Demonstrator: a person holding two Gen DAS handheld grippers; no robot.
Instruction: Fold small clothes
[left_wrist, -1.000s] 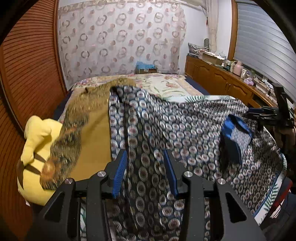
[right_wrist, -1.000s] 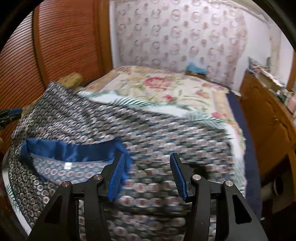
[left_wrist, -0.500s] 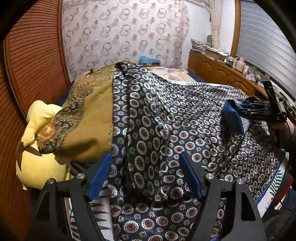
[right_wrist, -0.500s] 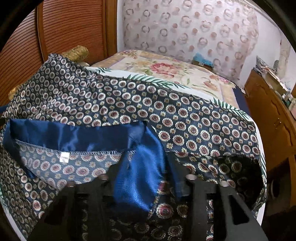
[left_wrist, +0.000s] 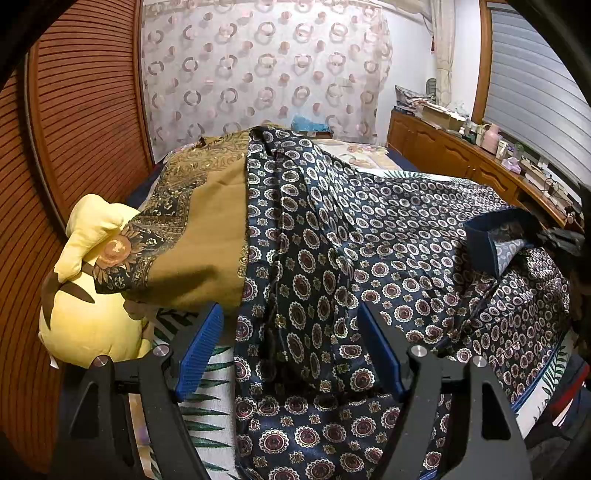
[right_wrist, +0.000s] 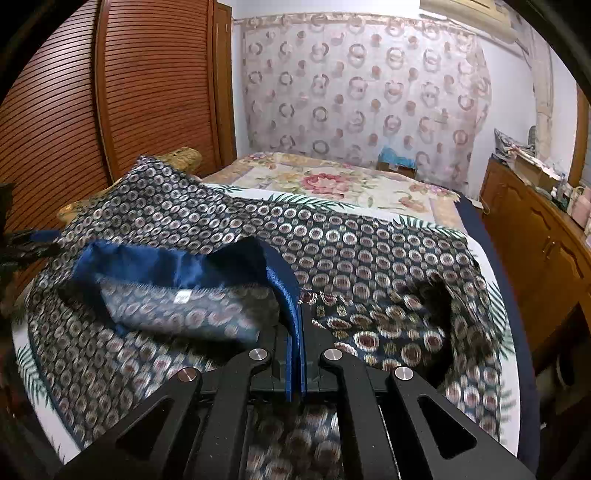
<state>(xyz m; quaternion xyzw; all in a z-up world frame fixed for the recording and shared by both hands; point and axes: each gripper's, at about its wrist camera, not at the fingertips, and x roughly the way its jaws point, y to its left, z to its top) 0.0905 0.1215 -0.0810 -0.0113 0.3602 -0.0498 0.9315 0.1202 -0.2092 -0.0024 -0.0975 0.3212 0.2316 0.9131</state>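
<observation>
**Patterned garment on bed, one edge gripped**

Yellow plush toy (left_wrist: 88, 306) lay at the left bed edge, partly under an ochre cloth (left_wrist: 207, 236). Navy medallion-print garment (left_wrist: 369, 258) was spread across the bed (right_wrist: 332, 184). Left gripper (left_wrist: 291, 350) stood released, jaws wide over the fabric. Right gripper (right_wrist: 297, 332) was clenched on the garment's blue-lined neckline (right_wrist: 280, 273).

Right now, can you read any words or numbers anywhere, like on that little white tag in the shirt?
No text can be read in either view.
White tag inside the collar of the patterned shirt: too small and blurred to read.
Boxes and bottles on the wooden cabinet: too small to read.
</observation>
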